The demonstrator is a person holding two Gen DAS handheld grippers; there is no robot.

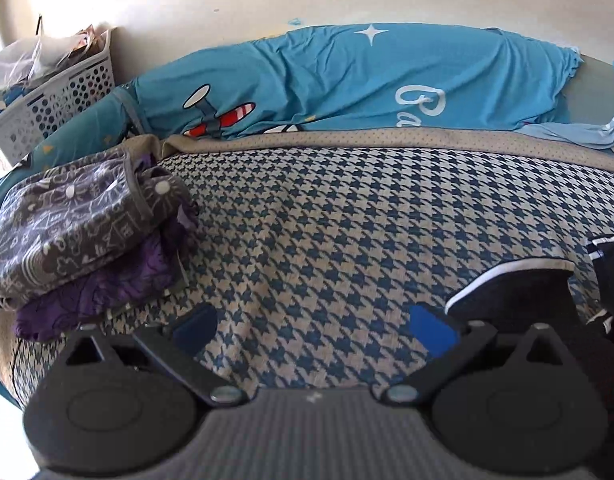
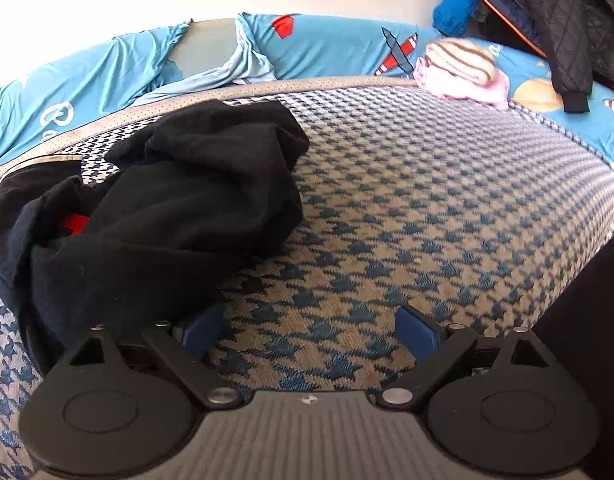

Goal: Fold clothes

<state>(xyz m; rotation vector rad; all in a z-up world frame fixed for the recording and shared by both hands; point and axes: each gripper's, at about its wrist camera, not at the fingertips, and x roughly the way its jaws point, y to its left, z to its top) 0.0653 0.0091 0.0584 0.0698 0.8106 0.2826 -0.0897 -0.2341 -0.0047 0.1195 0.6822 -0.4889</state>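
A crumpled black garment lies in a heap on the houndstooth mat, left of centre in the right wrist view; a red patch shows in its folds. My right gripper hovers open just above the mat, its left finger at the heap's near edge. In the left wrist view only a dark edge of that garment with white trim shows at the right, touching the right finger. My left gripper is open over the bare mat. A folded grey patterned garment rests on a purple one at the left.
A blue printed quilt runs along the wall behind the mat. A white perforated basket stands at the far left. Folded pink and striped clothes sit at the mat's far right corner, with a black quilted jacket hanging beyond.
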